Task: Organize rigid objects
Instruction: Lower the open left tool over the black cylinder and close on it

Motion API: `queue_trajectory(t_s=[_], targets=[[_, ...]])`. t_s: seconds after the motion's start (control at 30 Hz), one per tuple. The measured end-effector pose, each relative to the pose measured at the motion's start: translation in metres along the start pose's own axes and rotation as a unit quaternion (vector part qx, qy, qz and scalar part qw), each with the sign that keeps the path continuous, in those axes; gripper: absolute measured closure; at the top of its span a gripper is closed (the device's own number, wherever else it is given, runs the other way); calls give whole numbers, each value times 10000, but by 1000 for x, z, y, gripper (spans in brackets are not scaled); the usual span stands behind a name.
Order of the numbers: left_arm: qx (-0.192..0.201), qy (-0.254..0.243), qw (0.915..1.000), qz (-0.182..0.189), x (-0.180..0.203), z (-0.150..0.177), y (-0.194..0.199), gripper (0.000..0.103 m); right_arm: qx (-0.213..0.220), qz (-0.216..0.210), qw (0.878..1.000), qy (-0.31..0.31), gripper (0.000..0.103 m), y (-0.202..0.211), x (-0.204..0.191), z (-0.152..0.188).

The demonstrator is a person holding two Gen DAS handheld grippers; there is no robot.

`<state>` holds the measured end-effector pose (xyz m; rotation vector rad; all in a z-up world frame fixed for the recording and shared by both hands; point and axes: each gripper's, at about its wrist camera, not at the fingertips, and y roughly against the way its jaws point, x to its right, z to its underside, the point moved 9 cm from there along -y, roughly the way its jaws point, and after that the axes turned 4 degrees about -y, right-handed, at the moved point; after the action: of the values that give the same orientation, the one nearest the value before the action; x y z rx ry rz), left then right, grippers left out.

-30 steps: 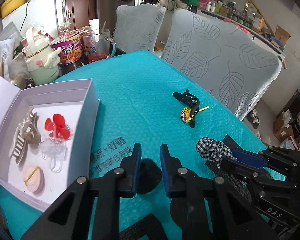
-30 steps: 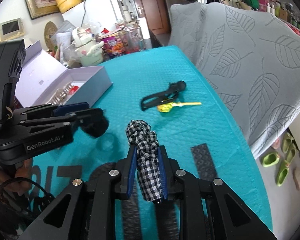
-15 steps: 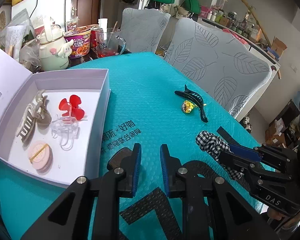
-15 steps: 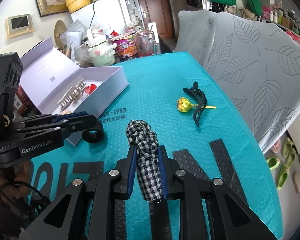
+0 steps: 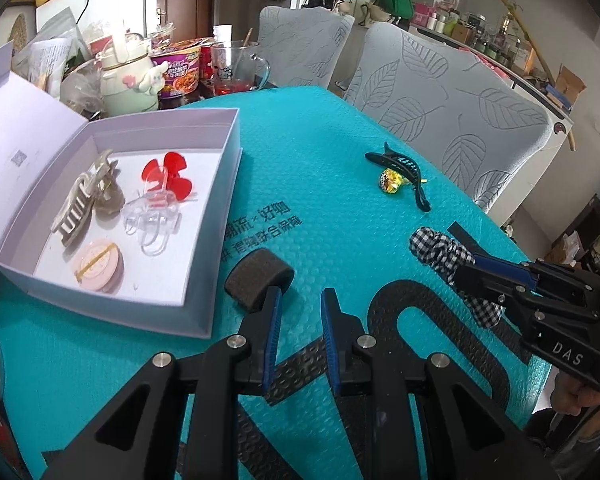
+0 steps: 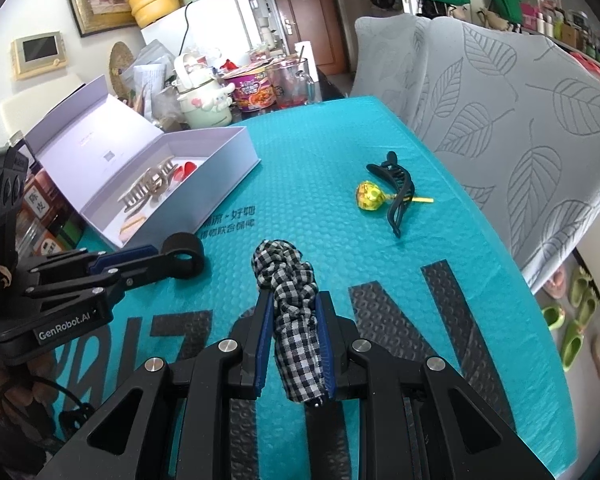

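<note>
Both grippers are drawing back from the far bench edge, bringing the open box point(image 5: 216, 216) closer in view. Right gripper point(image 6: 294, 340) is clamping its jaws on the checked scrunchie point(image 6: 292, 300), holding it above the teal bench point(image 6: 319, 152). Left gripper point(image 5: 298, 320) is hovering with jaws slightly parted and empty; the black foam ring point(image 5: 258, 278) is lying just beyond its left finger, beside the box. Black claw clip point(image 6: 397, 192) and lollipop point(image 6: 369, 196) are lying together farther off.
</note>
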<state>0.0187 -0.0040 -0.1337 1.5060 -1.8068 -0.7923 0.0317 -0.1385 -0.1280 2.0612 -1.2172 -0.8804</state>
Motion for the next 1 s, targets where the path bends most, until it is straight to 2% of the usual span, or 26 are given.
queue_trajectory(t_s=[0.4,0.63,0.67,0.73,0.77,0.8,0.93,1.0], targets=[[126,238,9995,-155,-15,5,12,83,18,-64,9999,89,82,-1,-9,0],[55,368,9992,-177,-17,7,1,82,-20,-98,9998,153,82,-5,-15,0],[64,410,9990,-192,-17,7,-1,75,-33,-102,9998,154,82,-6,-16,1],[117,460,9986,-219,-18,6,-3,34,-53,-102,9998,151,82,-7,-15,1],[159,465,9988,-34,-13,4,-4,8,-59,-100,9998,145,82,-7,-15,2],[189,482,9985,158,-8,3,-5,0,-63,-98,9998,141,82,-7,-14,2],[313,307,9989,-162,-2,-3,-8,0,-48,-57,9999,95,82,-6,-8,0],[355,381,9985,-174,-4,-5,-11,0,-34,-33,10000,56,82,-6,-4,0]])
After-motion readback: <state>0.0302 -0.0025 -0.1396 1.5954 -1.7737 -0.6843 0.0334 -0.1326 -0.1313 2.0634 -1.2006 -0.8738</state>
